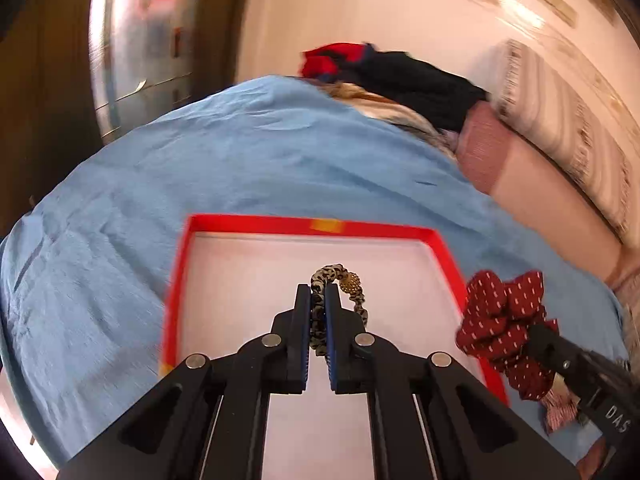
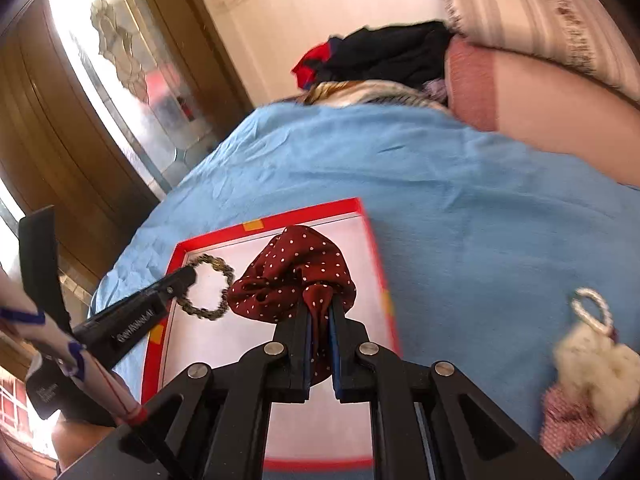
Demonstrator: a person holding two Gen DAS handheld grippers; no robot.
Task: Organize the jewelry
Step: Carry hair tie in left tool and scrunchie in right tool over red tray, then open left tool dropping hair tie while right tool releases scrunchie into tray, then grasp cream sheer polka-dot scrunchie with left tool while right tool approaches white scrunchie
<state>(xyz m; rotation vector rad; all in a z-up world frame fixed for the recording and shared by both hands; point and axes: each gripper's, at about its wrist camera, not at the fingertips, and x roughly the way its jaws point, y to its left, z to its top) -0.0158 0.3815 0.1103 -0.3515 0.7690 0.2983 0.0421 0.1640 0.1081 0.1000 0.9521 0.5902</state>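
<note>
The left gripper (image 1: 318,300) has its fingers pinched tight on a leopard-print scrunchie (image 1: 326,280) with a small gold beaded ball on it; the band loops out ahead of the fingertips and hangs over the white floor of a shallow red-rimmed box (image 1: 256,226). In the right wrist view the same scrunchie (image 2: 212,276) shows as an open ring above the box's near-left part. The right gripper (image 2: 320,312) is closed on a dark red scrunchie (image 2: 294,272) with white dots, whose ruffled cloth bunches up in front of the fingers, over the box (image 2: 276,212); seen from the left wrist, this red scrunchie (image 1: 500,316) hangs at the box's right rim. The box lies on a bed with a blue sheet (image 1: 224,160). To the right on the sheet, well apart from the box, lie a fluffy cream scrunchie (image 2: 596,364) and a pink patterned one (image 2: 568,424), blurred. A pile of dark and red clothes (image 2: 384,56) sits at the far end, beside a pink pillow (image 2: 472,88).
</note>
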